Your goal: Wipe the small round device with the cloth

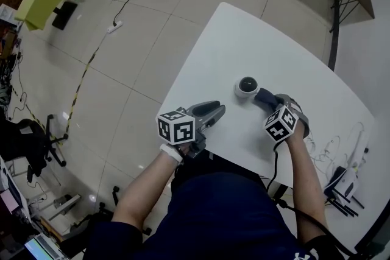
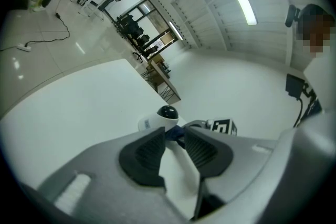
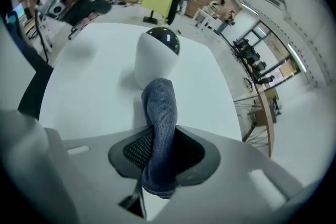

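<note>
Approach step, I'd say: right gripper (image 3: 160, 136) fingers (image 3: 132, 150) pinch the cloth (image 3: 160, 105) just beside the device (image 3: 157, 52), left gripper (image 2: 173, 147) narrowly apart and empty; next, rub cloth over the dome.

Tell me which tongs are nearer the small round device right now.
Right. The right tongs, shut on the cloth, are just beside the small round device, cloth tip close to it. The left tongs, open and empty, sit farther off on its other side.

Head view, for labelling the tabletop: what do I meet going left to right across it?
The left hand-held gripper → round device → cloth → right hand-held gripper, which grips the cloth.
</note>
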Demonstrator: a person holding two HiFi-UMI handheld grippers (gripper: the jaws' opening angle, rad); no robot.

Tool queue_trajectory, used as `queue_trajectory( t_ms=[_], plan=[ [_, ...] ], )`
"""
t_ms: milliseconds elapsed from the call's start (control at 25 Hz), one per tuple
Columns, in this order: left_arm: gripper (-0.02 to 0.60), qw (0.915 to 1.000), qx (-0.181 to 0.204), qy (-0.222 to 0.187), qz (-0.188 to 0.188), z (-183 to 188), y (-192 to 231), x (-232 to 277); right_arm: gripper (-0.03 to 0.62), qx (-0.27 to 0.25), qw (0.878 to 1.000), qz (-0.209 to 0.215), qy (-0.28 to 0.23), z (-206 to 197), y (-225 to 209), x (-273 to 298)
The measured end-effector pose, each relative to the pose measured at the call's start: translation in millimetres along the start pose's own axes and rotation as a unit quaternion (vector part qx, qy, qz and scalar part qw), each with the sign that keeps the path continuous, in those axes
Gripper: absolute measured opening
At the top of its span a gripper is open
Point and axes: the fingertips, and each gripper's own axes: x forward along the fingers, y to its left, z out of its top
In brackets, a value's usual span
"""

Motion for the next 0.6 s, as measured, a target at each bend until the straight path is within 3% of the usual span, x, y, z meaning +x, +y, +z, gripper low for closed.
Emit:
queue_trajectory(
  t_ms=[120,280,400,600],
  plan=[
    [0.115,1.0,-0.001,0.002,-0.001,-3,1,-5,0.107,0.112,0.994,-0.002,-0.016,-7,-10,-9],
    [0.115,1.0,-0.005,0.003,-0.003,-4,0,-9,0.106,0.247,0.968,0.009,-0.03,-8,-12,-14],
    [0.115,0.9999,-0.006,0.005,-0.006,-6,-2,-11,0.104,0.253,0.967,0.035,-0.013,-1,12,-12],
    [0.115,0.9999,-0.008,0.006,-0.007,-6,4,-18,0.103,0.282,0.953,0.11,-0.028,31,64,-6]
  ],
)
